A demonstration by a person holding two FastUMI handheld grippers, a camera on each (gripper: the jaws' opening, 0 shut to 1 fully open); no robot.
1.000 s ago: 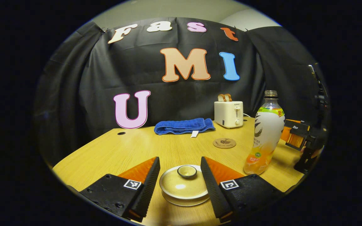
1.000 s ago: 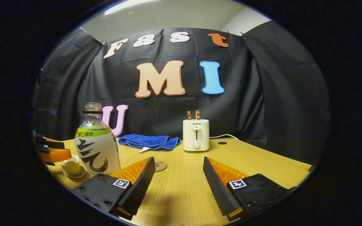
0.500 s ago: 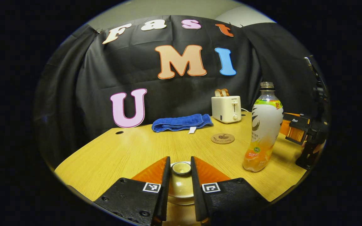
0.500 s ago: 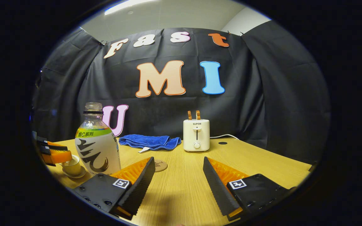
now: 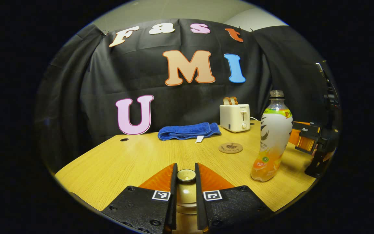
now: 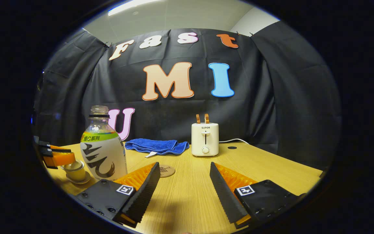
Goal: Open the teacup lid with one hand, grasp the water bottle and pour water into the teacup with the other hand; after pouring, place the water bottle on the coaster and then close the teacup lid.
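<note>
Lid-opening step, by the look of it. Left claw (image 5: 185, 188) pinched in tight on the little knob of the lid (image 5: 186, 175), a finger pressing on each side, right at the front of the bench (image 5: 125, 159). Lid apparently sitting on the teacup (image 6: 75, 170); from the right gripper view the cup sits on its saucer just left of the water bottle (image 6: 103, 151), with that claw low over it. Hard to tell whether the lid has cleared the rim at all.

Next move, probably: straight lift, no twisting, then lid carried off to one side and kept there so the cup is free for pouring. Knob is small and glazed, so likely slippery; worth a firm squeeze and a slow rise. Saucer could come along or rattle if the lid sticks.

Right claw (image 6: 183, 182) spread wide, holding nothing, touching nothing, hovering low over bare bench with the bottle just off its left finger. Needs a swing toward the bottle's middle before closing. Bottle standing upright, cap apparently off, partly full, so tipping it on contact would mean a spill.

Coaster (image 5: 230, 148) lying flat further back, between the bottle and the blue towel (image 5: 189, 130), well apart from the cup. Toaster (image 6: 205, 139) behind it all, out of the way.
</note>
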